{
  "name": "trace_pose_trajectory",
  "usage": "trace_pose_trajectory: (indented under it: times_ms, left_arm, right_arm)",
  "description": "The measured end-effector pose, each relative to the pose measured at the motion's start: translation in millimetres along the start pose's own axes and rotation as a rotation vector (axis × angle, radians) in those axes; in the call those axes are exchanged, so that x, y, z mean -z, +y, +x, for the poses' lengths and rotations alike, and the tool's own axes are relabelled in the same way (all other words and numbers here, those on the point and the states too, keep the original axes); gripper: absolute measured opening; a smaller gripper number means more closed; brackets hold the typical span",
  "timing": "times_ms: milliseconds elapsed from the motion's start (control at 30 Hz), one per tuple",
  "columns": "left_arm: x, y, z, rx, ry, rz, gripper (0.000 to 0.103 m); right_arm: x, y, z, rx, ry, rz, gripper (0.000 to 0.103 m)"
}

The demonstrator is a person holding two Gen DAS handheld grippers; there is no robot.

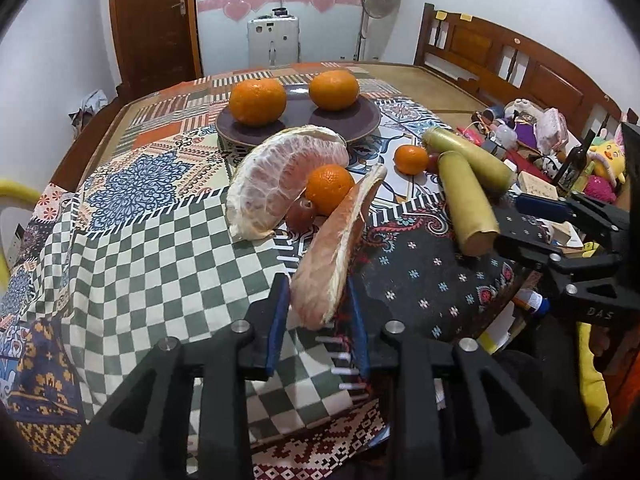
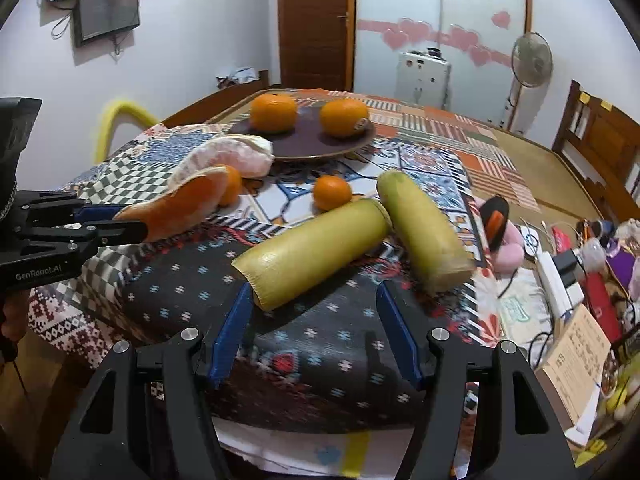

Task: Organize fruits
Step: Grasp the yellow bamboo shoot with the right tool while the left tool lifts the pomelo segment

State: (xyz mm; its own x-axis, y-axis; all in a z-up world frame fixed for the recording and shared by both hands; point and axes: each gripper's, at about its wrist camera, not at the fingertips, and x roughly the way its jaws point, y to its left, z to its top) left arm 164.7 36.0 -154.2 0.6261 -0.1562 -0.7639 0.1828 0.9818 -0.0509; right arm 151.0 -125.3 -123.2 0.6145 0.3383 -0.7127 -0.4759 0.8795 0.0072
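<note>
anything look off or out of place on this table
Only two oranges sit on the plate; peeled pomelo segments, small oranges and two cut yellow-green stalks lie scattered on the cloth.

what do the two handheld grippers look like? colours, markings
Both match: black angular plastic linkage frames with triangular cut-outs and silver round pivot bolts, ending in flat blue finger pads. The left gripper has "GenRobot.AI" in white on its side; the right gripper shows embossed letters reading roughly "DAS". No cables or sleeves visible.
</note>
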Motion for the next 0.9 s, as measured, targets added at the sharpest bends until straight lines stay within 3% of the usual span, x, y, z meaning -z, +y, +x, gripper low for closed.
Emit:
trace_pose_trajectory:
  times_ms: [233, 433, 700, 900]
  left_arm:
    - [-11, 2, 28, 0.017, 0.046, -0.011, 0.032]
    - [-17, -6, 36, 0.013, 0.024, -0.004, 0.033]
    - [-14, -6, 31, 0.018, 0.019, -0.003, 0.032]
    - [-1, 2, 18, 0.033, 0.026, -0.031, 0.03]
  right_arm:
    - [5, -11, -8, -0.024, 0.002, 0.037, 0.061]
    - [-15, -12, -8, -0.031, -0.04, 0.061, 0.061]
    - [-30, -12, 35, -0.029, 0.019, 0.111, 0.061]
    - [-25, -13, 33, -0.05, 0.026, 0.13, 0.059]
